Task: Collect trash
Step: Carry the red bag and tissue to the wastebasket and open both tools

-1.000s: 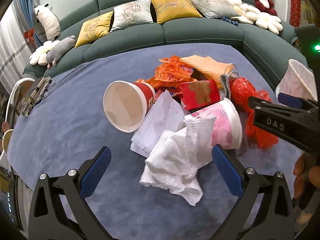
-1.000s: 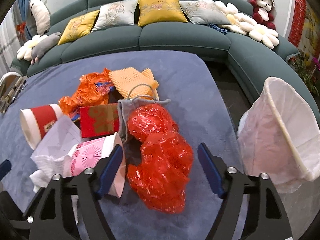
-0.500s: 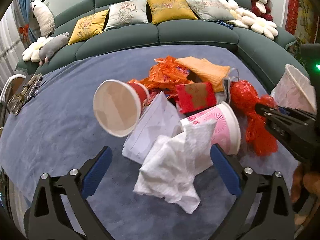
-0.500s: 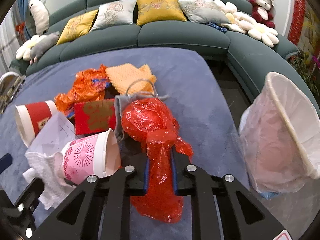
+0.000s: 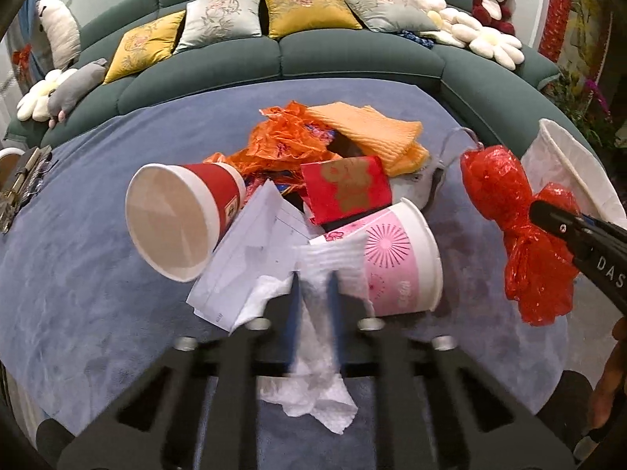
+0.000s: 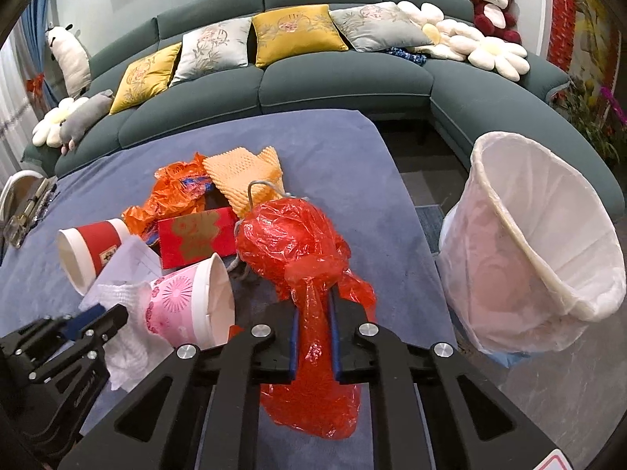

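The left gripper (image 5: 313,297) is matte black, its two fingers faced with blue pads (image 5: 292,313). Its linkage arms have long triangular cut-outs and are pinned with round silver screws. The right gripper (image 6: 313,325) is built the same: black frame, blue pads (image 6: 294,344), four silver screw heads across the links. Seen from the side, its black body carries white letters "DAS". A bit of bare skin of the right hand (image 5: 611,376) shows at the frame edge.
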Demonstrator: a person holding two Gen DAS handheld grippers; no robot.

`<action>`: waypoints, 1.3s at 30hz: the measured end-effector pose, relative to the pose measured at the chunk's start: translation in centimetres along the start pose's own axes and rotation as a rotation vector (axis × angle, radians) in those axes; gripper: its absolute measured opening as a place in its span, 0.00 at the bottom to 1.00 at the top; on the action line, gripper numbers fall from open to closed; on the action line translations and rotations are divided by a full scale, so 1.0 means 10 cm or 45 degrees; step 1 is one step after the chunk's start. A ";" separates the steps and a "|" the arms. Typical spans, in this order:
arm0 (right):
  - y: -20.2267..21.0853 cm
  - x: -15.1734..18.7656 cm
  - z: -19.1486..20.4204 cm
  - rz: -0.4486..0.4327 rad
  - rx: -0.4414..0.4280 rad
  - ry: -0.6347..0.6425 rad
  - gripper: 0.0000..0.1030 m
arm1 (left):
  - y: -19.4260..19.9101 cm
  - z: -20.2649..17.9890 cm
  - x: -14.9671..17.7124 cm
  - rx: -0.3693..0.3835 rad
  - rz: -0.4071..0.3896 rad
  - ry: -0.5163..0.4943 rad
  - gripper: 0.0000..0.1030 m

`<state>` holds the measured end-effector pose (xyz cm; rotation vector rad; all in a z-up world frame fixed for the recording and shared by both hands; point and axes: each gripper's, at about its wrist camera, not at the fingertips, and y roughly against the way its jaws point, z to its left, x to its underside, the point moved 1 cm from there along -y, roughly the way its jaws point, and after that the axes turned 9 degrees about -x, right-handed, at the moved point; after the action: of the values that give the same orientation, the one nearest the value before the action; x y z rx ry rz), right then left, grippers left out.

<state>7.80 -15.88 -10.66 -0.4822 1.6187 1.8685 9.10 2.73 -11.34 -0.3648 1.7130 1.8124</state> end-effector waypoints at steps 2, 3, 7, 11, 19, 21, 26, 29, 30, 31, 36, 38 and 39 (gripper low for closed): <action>0.07 -0.01 0.01 -0.016 -0.011 -0.002 0.11 | 0.07 0.02 0.00 0.004 -0.021 -0.002 0.04; 0.10 -0.01 0.01 -0.021 -0.014 -0.002 0.11 | 0.12 0.03 -0.01 0.007 -0.037 -0.002 0.04; 0.25 -0.04 0.01 -0.056 -0.025 -0.006 0.11 | 0.28 0.10 -0.06 0.017 -0.067 0.005 0.04; 0.40 -0.07 0.02 -0.087 -0.029 -0.006 0.11 | 0.44 0.18 -0.14 0.029 -0.087 0.020 0.04; 0.67 -0.18 0.03 -0.152 -0.048 0.014 0.11 | 0.74 0.31 -0.40 0.042 -0.146 0.048 0.04; 0.72 -0.20 0.04 -0.170 -0.051 0.018 0.11 | 0.80 0.29 -0.46 0.039 -0.169 0.031 0.04; 0.86 -0.27 -0.04 -0.212 -0.038 0.018 0.11 | 0.93 0.03 -0.63 0.061 -0.220 -0.027 0.04; 0.92 -0.32 -0.16 -0.235 -0.011 0.012 0.11 | 0.98 -0.25 -0.72 0.106 -0.245 -0.068 0.04; 0.94 -0.33 -0.20 -0.240 -0.003 0.010 0.11 | 0.99 -0.37 -0.76 0.122 -0.255 -0.084 0.04; 0.96 -0.35 -0.27 -0.247 0.014 0.004 0.11 | 0.99 -0.46 -0.79 0.131 -0.262 -0.097 0.04; 1.04 -0.41 -0.64 -0.266 0.103 -0.022 0.11 | 0.98 -1.10 -0.98 0.243 -0.284 -0.159 0.04; 1.07 -0.44 -0.85 -0.271 0.143 -0.036 0.11 | 0.97 -1.37 -1.05 0.289 -0.290 -0.191 0.04; 1.08 -0.46 -0.94 -0.272 0.161 -0.042 0.11 | 0.97 -1.50 -1.08 0.313 -0.290 -0.204 0.04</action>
<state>3.02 -26.68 -1.36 -0.5436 1.5854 1.5989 8.63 -14.18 0.88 -0.2898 1.6835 1.4123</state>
